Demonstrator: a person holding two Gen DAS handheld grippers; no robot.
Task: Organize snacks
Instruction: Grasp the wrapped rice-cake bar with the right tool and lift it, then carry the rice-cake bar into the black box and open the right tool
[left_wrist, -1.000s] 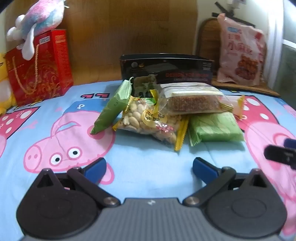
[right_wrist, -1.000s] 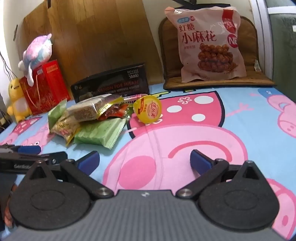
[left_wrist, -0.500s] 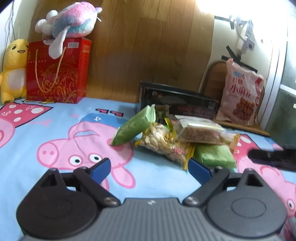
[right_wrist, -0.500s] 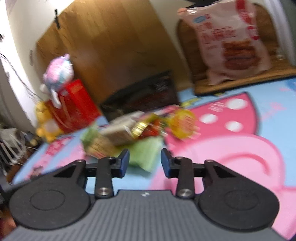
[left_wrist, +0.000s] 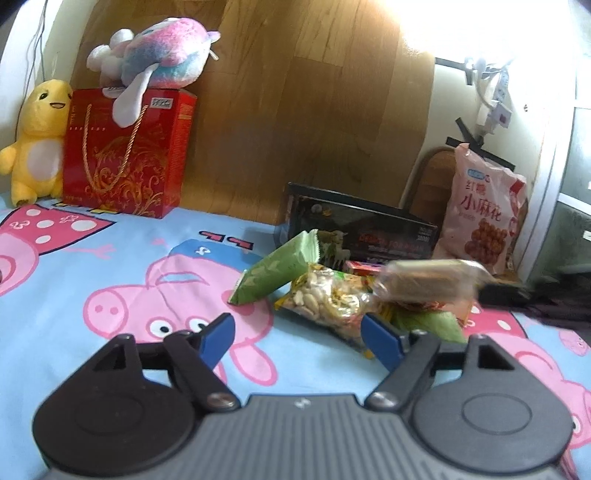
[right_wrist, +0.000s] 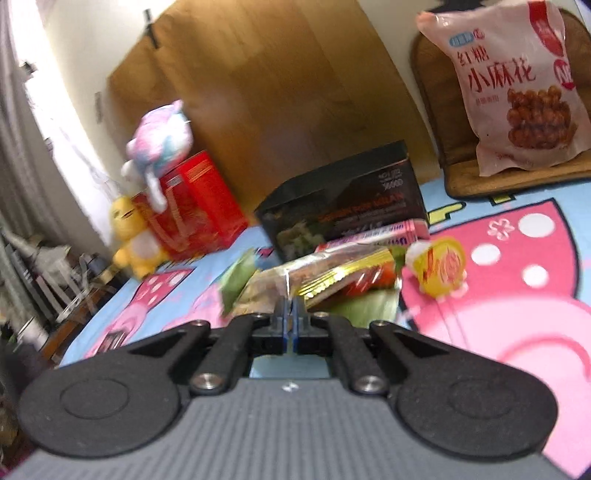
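Note:
A heap of snacks lies on the cartoon-pig bedsheet (left_wrist: 122, 258) in front of a black box (left_wrist: 362, 229). It holds a peanut packet (left_wrist: 325, 299), a green packet (left_wrist: 273, 273) and a flat green packet (right_wrist: 369, 308). My right gripper (right_wrist: 290, 321) is shut on the sealed edge of a clear packet of brown snack (right_wrist: 332, 273). In the left wrist view that brown packet (left_wrist: 424, 282) is blurred and raised over the heap. My left gripper (left_wrist: 299, 339) hovers short of the heap, its jaws closing with nothing between them.
A yellow jelly cup (right_wrist: 439, 269) and a pink strip packet (right_wrist: 373, 234) lie right of the heap. A big pink snack bag (right_wrist: 517, 85) leans on a chair cushion at the back. A red gift box (left_wrist: 125, 155) with plush toys stands far left.
The right jaws went from wide open to shut on the brown packet's edge, and the packet rose off the heap. The left gripper tilted up, and its jaws narrowed.

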